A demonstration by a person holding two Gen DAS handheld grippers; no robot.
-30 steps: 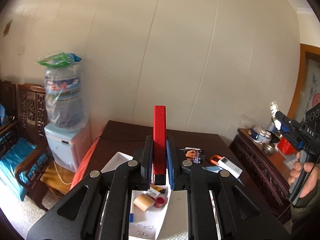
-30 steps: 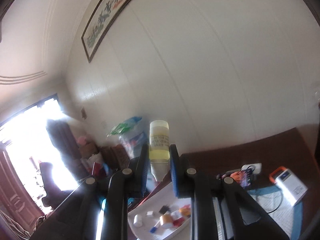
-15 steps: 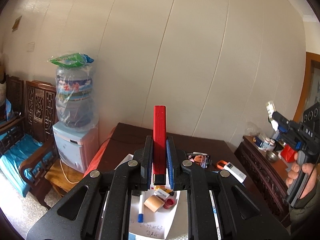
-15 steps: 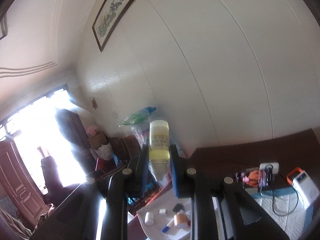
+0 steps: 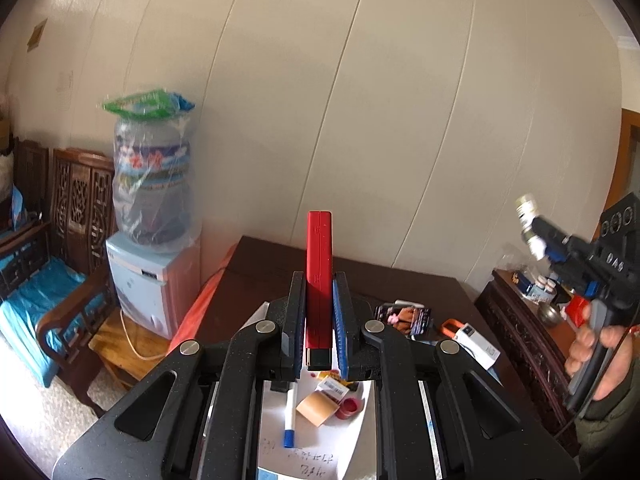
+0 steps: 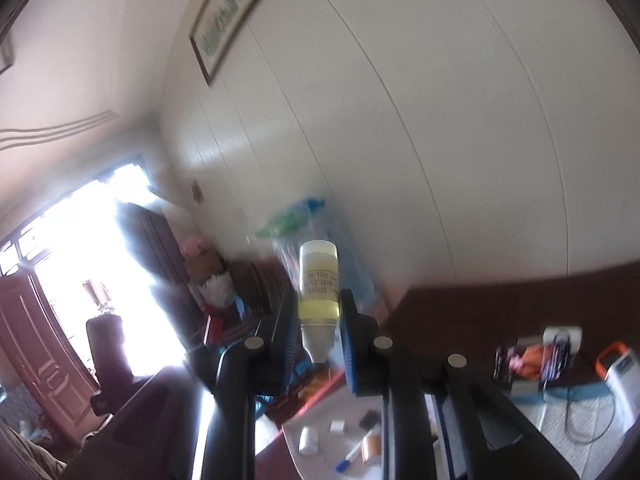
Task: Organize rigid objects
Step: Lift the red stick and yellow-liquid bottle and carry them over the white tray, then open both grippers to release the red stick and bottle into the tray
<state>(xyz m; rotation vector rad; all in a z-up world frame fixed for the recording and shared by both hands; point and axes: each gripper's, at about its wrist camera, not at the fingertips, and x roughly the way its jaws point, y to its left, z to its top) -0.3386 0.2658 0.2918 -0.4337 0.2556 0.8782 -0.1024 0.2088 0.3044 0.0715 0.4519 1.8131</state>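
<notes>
1. Left wrist view: the left tongs (image 5: pixel 319 316) are clamped on a flat red case (image 5: pixel 319 276), held upright on its narrow edge above the dark desk (image 5: pixel 436 292). Below them sits a white tray (image 5: pixel 276 432) with a blue-capped marker (image 5: pixel 289 416), a tape roll (image 5: pixel 316 409) and a small red cap (image 5: pixel 349 407). Off to the right, a hand (image 5: pixel 596 356) carries the right tongs (image 5: pixel 538 232) with a little bottle.

2. Right wrist view: the right tongs (image 6: pixel 319 320) pinch a small bottle of yellowish liquid (image 6: pixel 319 280), nozzle pointing back toward the camera.

3. Looks like mid-carry to me; both items are up in the air. Next move probably needs lowering each one onto a free spot.

4. Hard to tell: the right view is smeary, the tongs cover part of the tray, and the bottle's print is only partly readable.
</notes>
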